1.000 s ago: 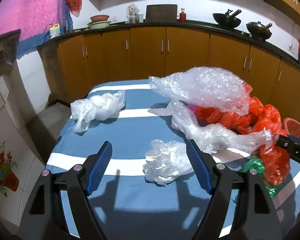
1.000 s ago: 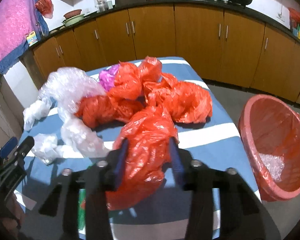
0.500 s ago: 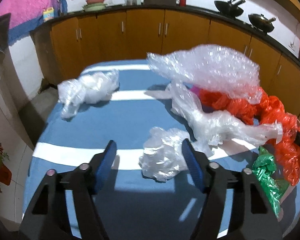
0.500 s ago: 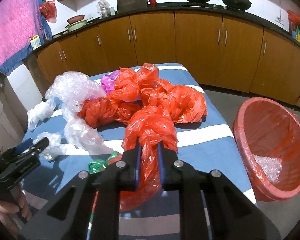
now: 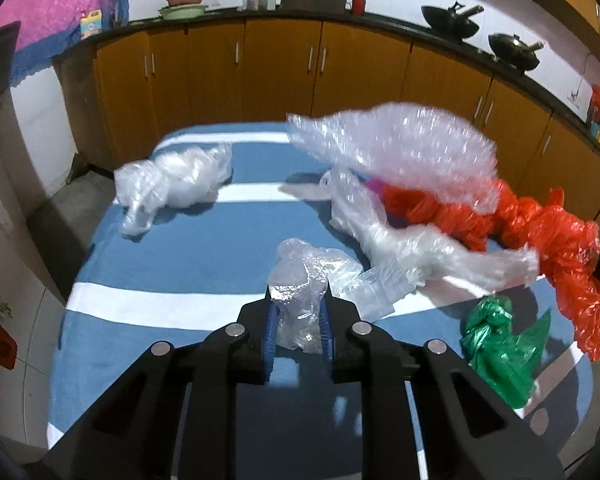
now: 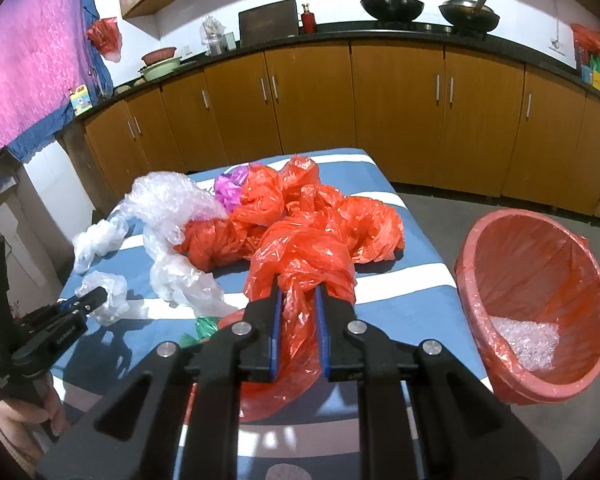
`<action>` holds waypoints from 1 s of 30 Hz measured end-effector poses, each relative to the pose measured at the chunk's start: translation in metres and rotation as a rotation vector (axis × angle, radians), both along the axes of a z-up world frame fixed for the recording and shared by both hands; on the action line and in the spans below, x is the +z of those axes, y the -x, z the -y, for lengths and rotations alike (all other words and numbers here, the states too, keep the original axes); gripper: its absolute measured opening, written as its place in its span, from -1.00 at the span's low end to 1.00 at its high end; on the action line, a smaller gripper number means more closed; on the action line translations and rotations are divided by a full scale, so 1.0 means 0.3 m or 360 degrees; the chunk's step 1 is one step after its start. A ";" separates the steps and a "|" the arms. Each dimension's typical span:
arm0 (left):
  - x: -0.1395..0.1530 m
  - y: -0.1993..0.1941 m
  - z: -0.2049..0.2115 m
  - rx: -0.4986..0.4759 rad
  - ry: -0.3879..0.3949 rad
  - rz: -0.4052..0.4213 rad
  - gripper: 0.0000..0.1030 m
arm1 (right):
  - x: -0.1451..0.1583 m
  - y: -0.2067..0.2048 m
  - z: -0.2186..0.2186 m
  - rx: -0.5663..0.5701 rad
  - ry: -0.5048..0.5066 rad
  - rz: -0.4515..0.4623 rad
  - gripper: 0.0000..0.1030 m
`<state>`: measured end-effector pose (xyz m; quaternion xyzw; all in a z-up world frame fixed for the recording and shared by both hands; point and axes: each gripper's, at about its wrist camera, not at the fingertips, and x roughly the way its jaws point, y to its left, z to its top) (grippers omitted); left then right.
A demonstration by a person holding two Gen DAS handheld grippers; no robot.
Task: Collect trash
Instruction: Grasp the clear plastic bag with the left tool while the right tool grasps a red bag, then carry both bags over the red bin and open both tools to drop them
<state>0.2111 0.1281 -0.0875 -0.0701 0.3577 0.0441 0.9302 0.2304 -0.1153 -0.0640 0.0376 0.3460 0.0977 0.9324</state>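
Note:
My left gripper (image 5: 299, 300) is shut on a small clear plastic bag (image 5: 306, 280) on the blue striped table (image 5: 188, 248); this gripper also shows in the right wrist view (image 6: 96, 294). My right gripper (image 6: 297, 296) is shut on a red plastic bag (image 6: 304, 256) and holds it just above the table. More red bags (image 6: 340, 216), a bubble wrap sheet (image 5: 400, 148), a long clear bag (image 5: 412, 248), a green bag (image 5: 496, 344) and another clear bag (image 5: 172, 180) lie on the table. The red-lined bin (image 6: 540, 304) stands on the floor to the right.
Wooden cabinets (image 6: 396, 116) run along the back and right, with woks (image 6: 392, 4) on the counter. A purple bag (image 6: 230, 186) sits behind the red ones. Bubble wrap (image 6: 528, 340) lies in the bin. Grey floor (image 6: 480, 208) separates table and cabinets.
My left gripper moved forward and closed on the small clear bag. My right gripper closed on the red bag and lifted it slightly.

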 end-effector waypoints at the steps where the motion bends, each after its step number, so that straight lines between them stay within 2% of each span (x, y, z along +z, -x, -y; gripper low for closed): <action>1: 0.014 0.006 -0.001 0.0004 0.0002 0.0015 -0.64 | 0.006 0.004 0.006 0.0001 -0.0003 0.0007 -0.70; 9: 0.117 0.035 0.044 -0.0048 0.0014 0.0137 -0.64 | 0.048 0.045 0.056 -0.0028 -0.0021 0.0054 -0.70; 20: 0.255 0.059 0.204 -0.0234 0.0021 0.0296 -0.64 | 0.098 0.089 0.162 -0.0107 -0.0023 0.0117 -0.70; 30: 0.304 0.058 0.350 -0.0390 0.0037 0.0356 -0.64 | 0.119 0.115 0.300 -0.0227 -0.0006 0.0158 -0.70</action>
